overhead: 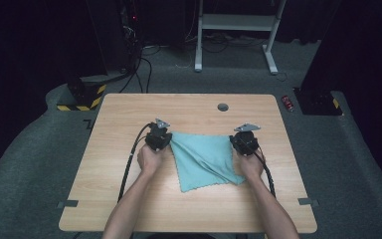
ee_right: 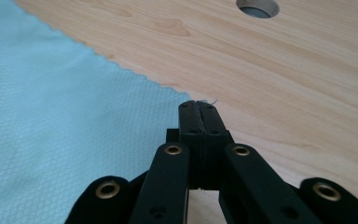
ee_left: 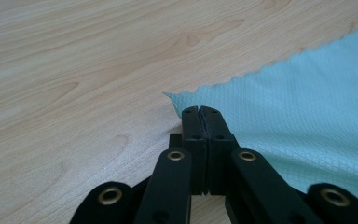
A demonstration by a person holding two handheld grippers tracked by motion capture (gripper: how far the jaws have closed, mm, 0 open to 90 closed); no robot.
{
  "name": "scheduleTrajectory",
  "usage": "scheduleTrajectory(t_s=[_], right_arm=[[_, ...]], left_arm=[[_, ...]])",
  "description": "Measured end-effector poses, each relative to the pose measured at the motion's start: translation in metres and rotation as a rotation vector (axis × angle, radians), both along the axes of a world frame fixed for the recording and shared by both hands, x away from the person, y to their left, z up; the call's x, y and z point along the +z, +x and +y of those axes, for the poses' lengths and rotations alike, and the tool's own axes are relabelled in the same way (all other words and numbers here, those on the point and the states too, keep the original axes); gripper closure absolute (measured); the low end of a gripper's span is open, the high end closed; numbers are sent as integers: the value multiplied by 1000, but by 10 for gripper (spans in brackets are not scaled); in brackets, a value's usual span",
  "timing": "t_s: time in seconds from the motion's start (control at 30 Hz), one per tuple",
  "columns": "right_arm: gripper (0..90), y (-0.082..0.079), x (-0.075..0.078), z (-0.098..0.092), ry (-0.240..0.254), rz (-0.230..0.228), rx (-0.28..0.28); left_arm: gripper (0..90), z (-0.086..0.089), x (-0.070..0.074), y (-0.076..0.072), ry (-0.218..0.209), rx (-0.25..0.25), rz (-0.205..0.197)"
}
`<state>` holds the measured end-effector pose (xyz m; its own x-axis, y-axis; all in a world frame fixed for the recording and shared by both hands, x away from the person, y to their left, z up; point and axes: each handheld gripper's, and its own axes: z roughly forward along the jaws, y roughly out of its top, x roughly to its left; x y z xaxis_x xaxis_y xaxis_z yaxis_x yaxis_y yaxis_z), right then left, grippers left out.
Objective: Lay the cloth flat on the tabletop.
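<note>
A teal cloth [overhead: 204, 159] lies on the wooden table [overhead: 129, 199] between my two hands, and its near part is folded into a point. My left gripper [overhead: 159, 135] is at the cloth's far left corner. In the left gripper view the gripper [ee_left: 200, 112] is shut, with the cloth's [ee_left: 307, 107] scalloped edge pinched between the jaws. My right gripper [overhead: 243, 142] is at the far right corner. In the right gripper view the gripper [ee_right: 198, 106] is shut on the corner of the cloth [ee_right: 51, 116].
A round cable hole [overhead: 223, 107] sits in the table beyond the cloth, also seen as a hole [ee_right: 258, 7] ahead of the right gripper. On the floor behind are a red can [overhead: 288, 103], a yellow-black striped block [overhead: 82, 97] and a white desk frame [overhead: 236, 30].
</note>
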<state>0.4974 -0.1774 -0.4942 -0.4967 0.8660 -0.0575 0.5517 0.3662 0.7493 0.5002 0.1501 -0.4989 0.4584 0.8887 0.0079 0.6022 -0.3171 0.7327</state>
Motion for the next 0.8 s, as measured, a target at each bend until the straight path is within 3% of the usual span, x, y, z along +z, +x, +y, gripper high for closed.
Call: scheduleTrajectory(t_s=[0.23,0.3,0.4,0.5,0.57,0.63,0.8], right_arm=[[900,10,-11,1,-26,53,-23],[890,11,-11,-1,-7,60,-28],[808,11,-10,-4,11,72,-33],[766,6,-7,-6,49,64,-22],[755,-1,-4,-6,60,63,4],[751,-9,-1,-5,58,53,44],[749,-30,-1,-6,58,69,105]], left_arm=[[845,2,-3,2,10,1,4],[794,4,-2,1,9,6,6],[680,6,5,-6,-18,-1,-5],[611,4,16,-23,-45,-48,-15],[586,-2,20,-38,-37,-95,-13],[570,-7,22,-56,-29,-149,1],[558,-20,14,-99,-61,-251,60]])
